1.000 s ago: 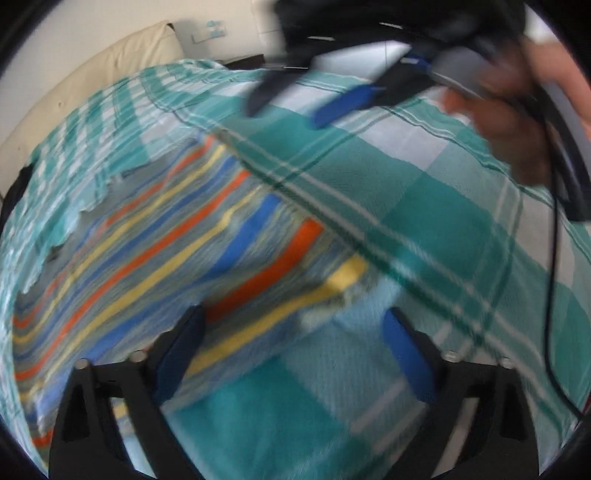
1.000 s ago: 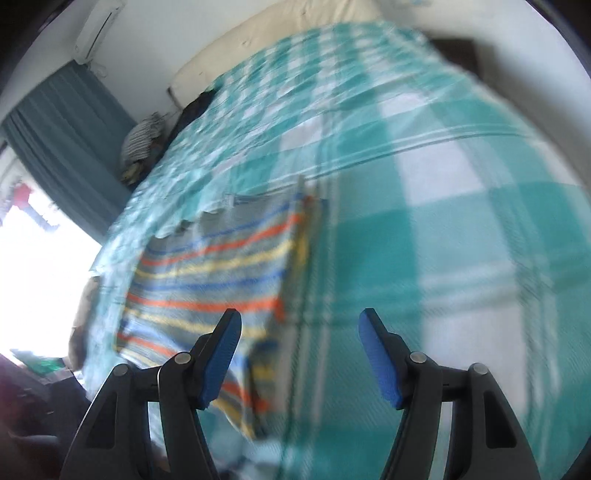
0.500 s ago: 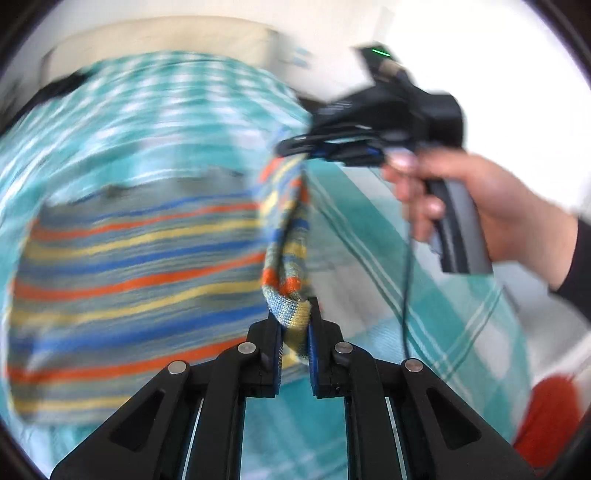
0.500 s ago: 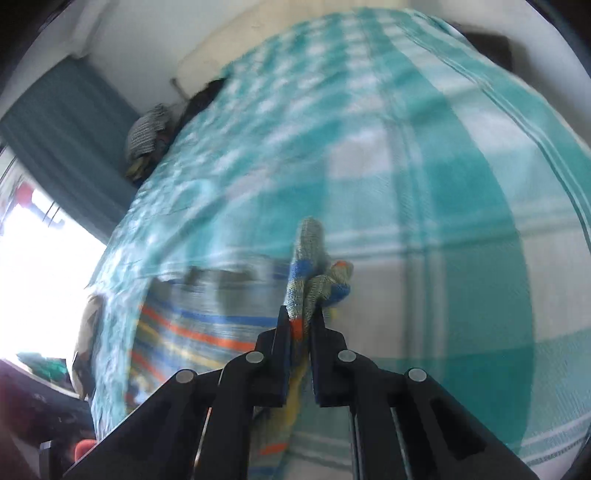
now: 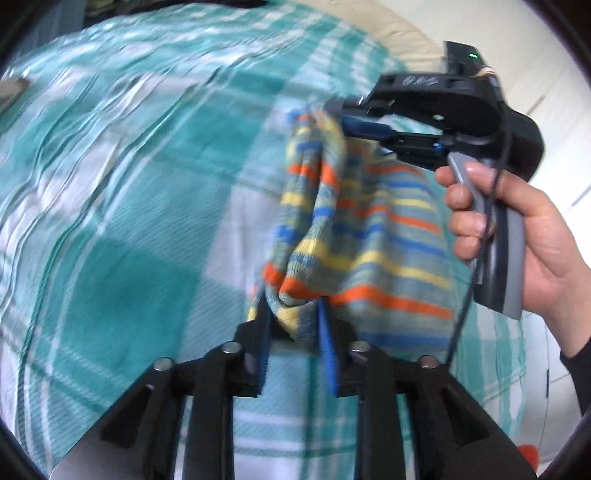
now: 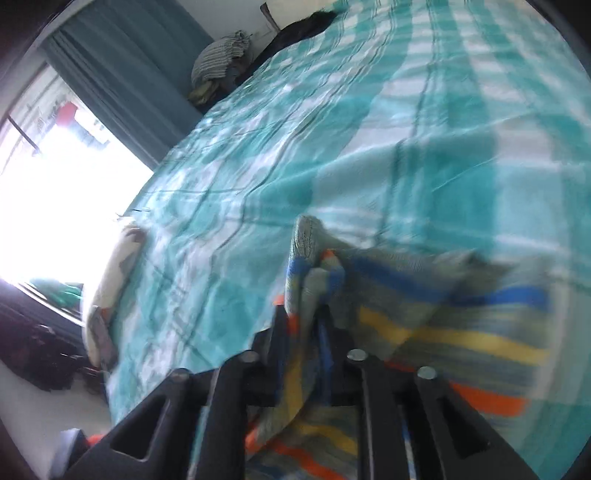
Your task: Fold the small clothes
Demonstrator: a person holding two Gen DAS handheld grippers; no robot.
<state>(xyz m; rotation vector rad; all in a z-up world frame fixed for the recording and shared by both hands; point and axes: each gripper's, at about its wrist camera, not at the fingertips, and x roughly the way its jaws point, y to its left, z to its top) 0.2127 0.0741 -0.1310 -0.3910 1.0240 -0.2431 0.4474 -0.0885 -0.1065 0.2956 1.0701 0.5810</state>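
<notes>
A small striped knit garment, grey with orange, yellow and blue stripes, hangs lifted above the teal checked bedspread. My left gripper is shut on one bunched corner of it. My right gripper, held by a hand, is shut on another corner higher up. In the right wrist view my right gripper pinches the bunched edge, and the garment stretches away to the right, blurred.
The bedspread covers the whole bed. A cream headboard stands at the back. A pile of clothes lies at the bed's far corner by a teal curtain. A pillow sits at the bed's window side.
Both grippers were open above the flat garment a second ago. They shut on its edge, then lifted it off the bed and swung it across; it now hangs between them.
</notes>
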